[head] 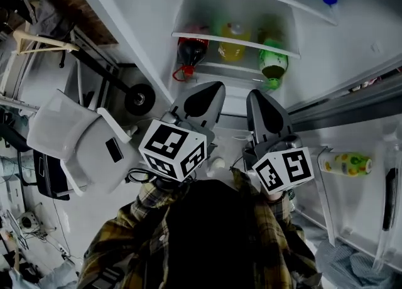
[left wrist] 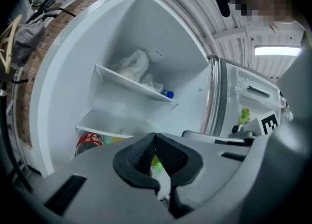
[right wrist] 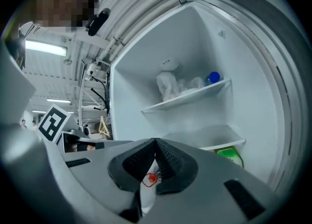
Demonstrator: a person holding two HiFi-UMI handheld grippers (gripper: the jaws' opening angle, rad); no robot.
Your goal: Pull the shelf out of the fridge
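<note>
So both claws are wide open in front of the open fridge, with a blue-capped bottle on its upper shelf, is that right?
Not quite: the left claw and right claw are both shut, jaws together, as the two gripper views show. The rest holds: the fridge is open, with the blue-capped bottle on its upper shelf.

Head view was dimly lit; fridge interior [head: 213, 5] rendered brightest. Gripper views were fisheye-warped with black corners; ceiling strip light [left wrist: 278, 50] was blown out.
</note>
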